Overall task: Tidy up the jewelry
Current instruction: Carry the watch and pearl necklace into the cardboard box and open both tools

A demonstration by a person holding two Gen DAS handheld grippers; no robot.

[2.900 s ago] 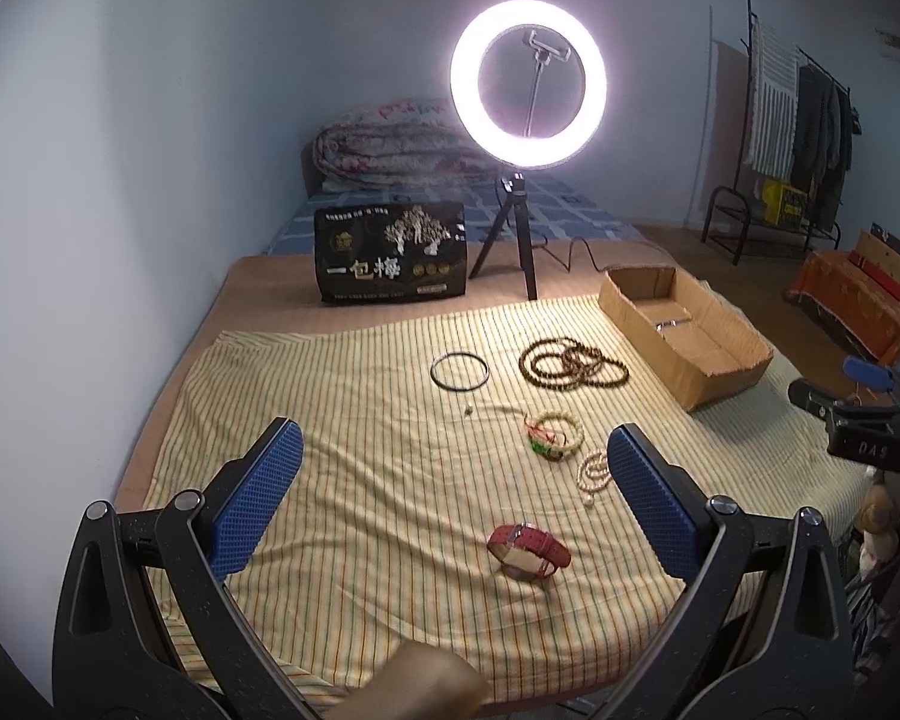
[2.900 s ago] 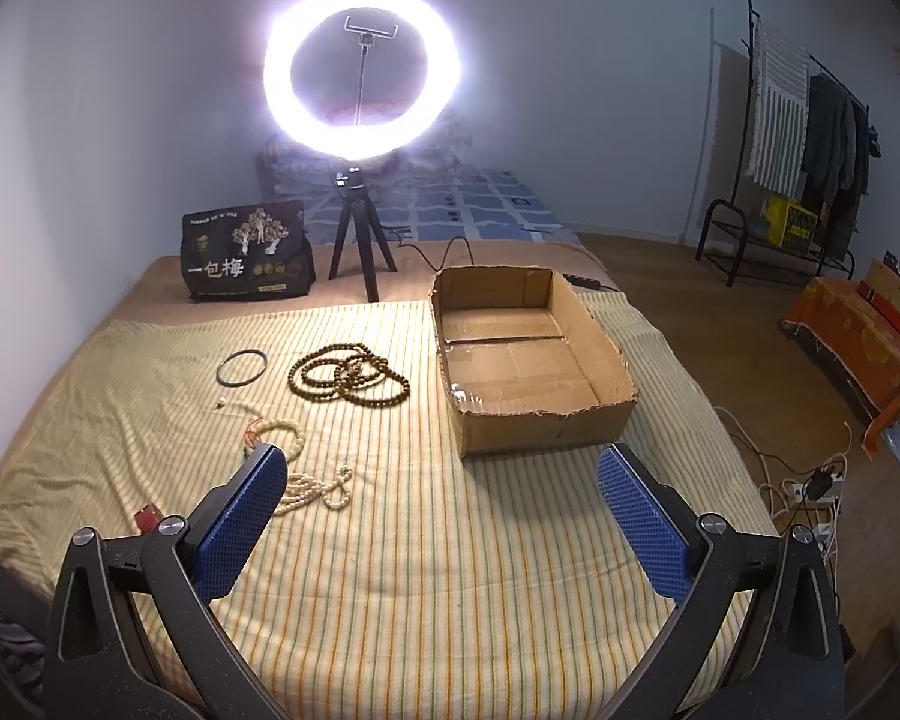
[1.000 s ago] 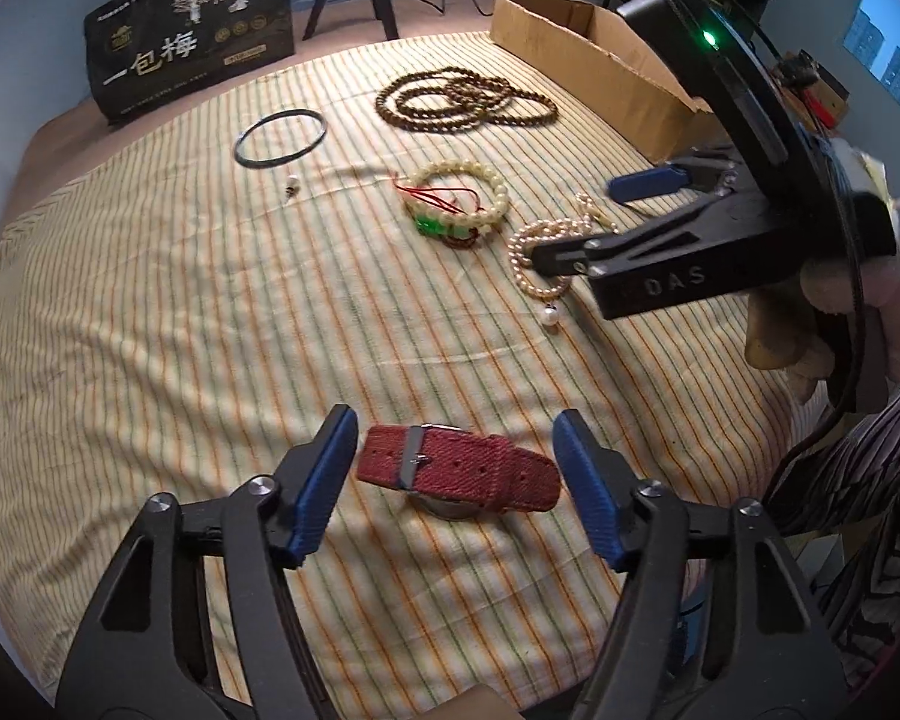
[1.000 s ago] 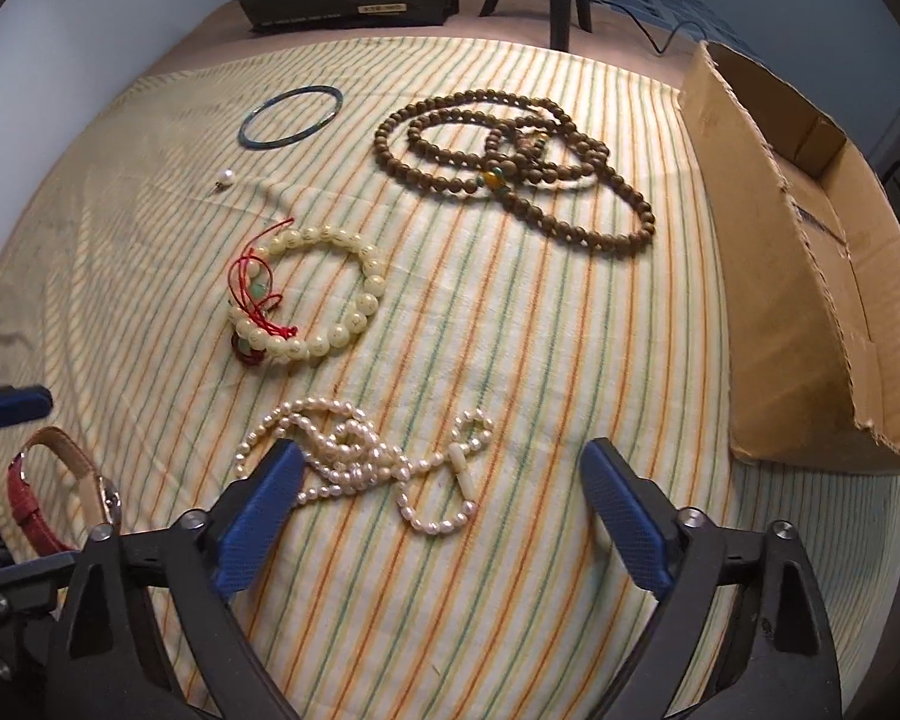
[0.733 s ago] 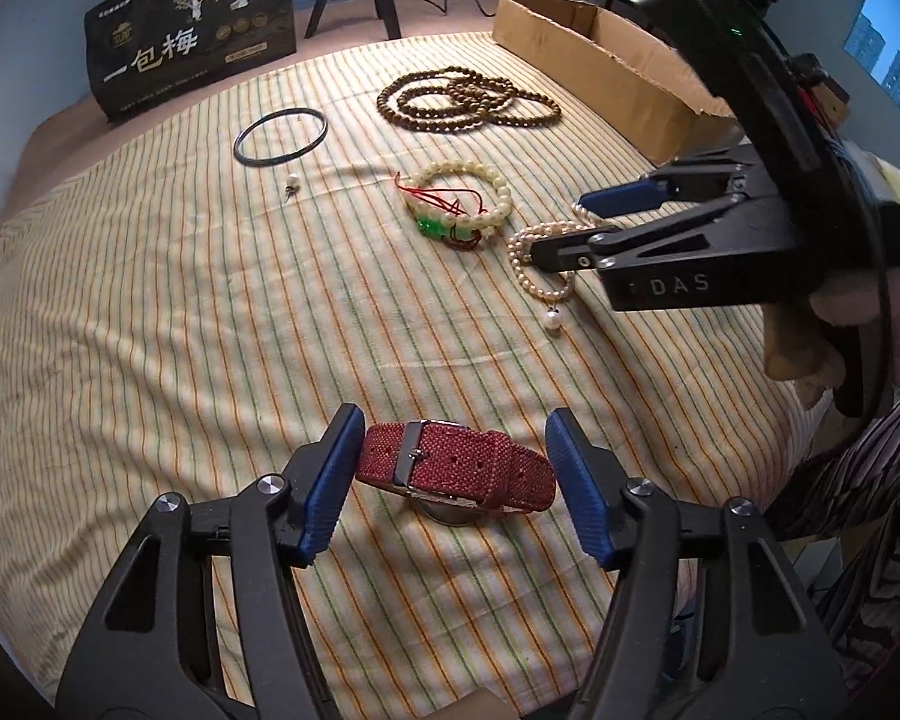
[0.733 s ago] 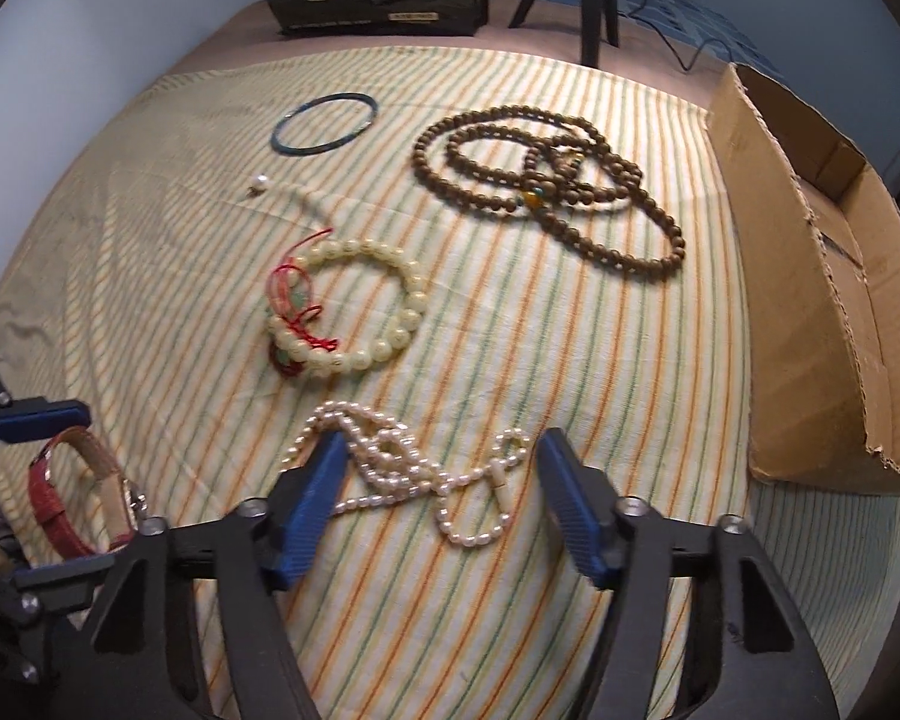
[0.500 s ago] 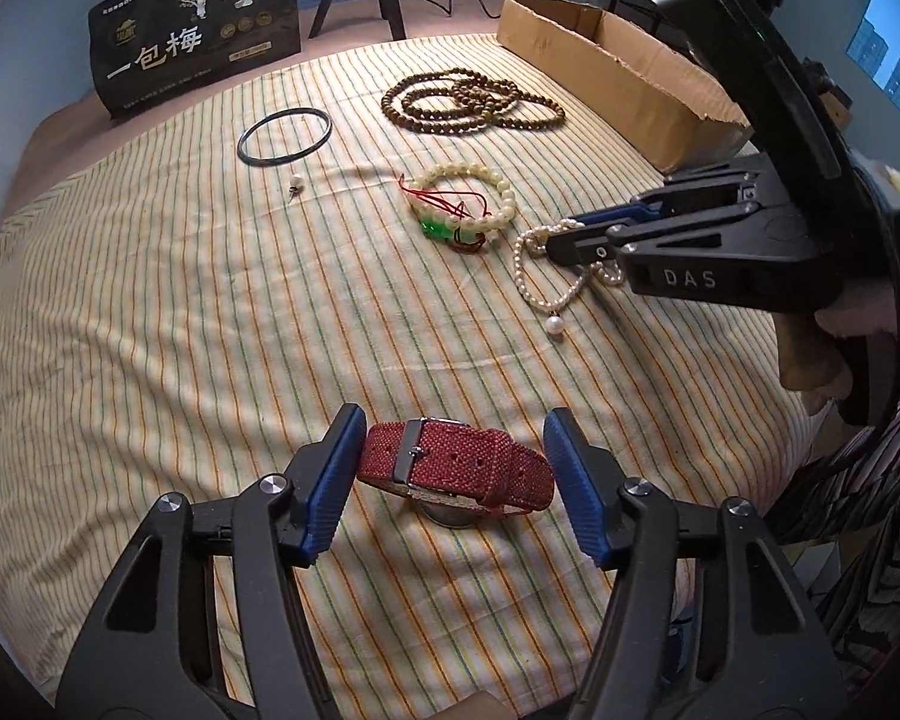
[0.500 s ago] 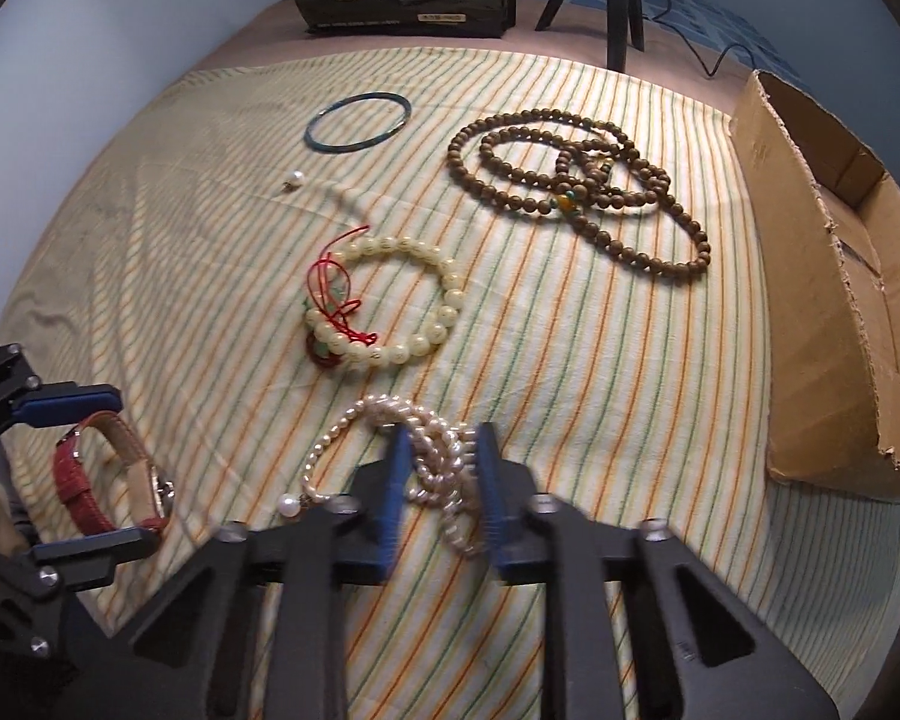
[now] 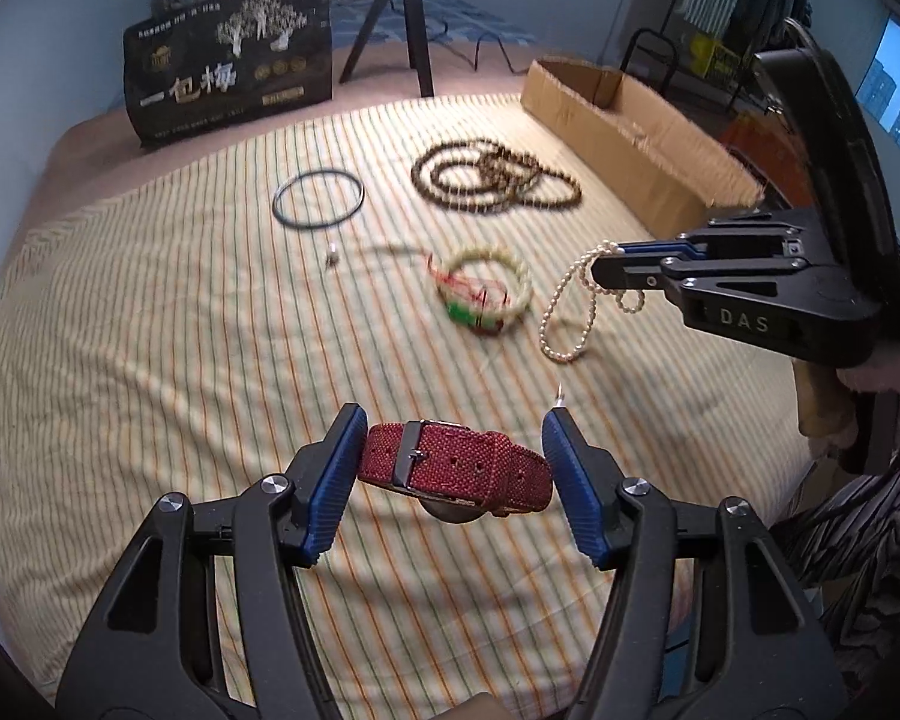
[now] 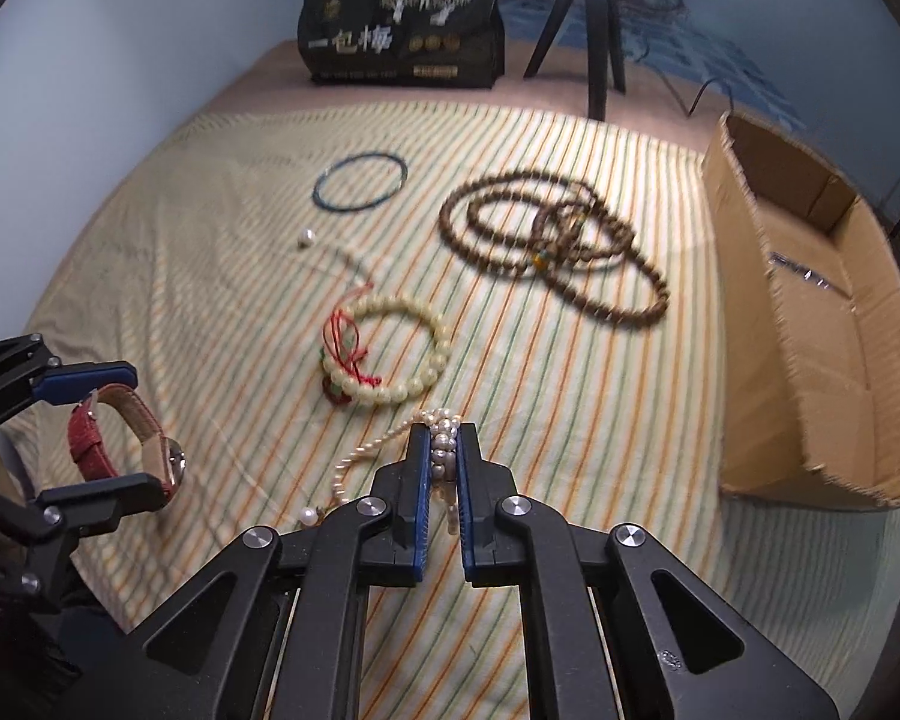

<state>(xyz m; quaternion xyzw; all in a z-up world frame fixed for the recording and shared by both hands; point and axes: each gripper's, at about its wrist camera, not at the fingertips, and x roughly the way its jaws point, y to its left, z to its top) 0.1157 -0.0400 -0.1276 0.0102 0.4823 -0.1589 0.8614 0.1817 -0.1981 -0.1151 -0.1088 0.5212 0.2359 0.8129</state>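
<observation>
— Both strings just left the cloth: right gripper (image 10: 440,450) clenched on the pearl necklace (image 9: 570,312), left gripper (image 9: 453,468) clamping the watch (image 9: 456,471).
— Pearls dangle limp toward six o'clock; bunched grip suits them.

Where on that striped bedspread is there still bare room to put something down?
The striped cloth lies bare left of the dark bangle and the loose pearl. It is crowded around the cream bead bracelet and brown bead strands. The cardboard box looks nearly empty.
</observation>
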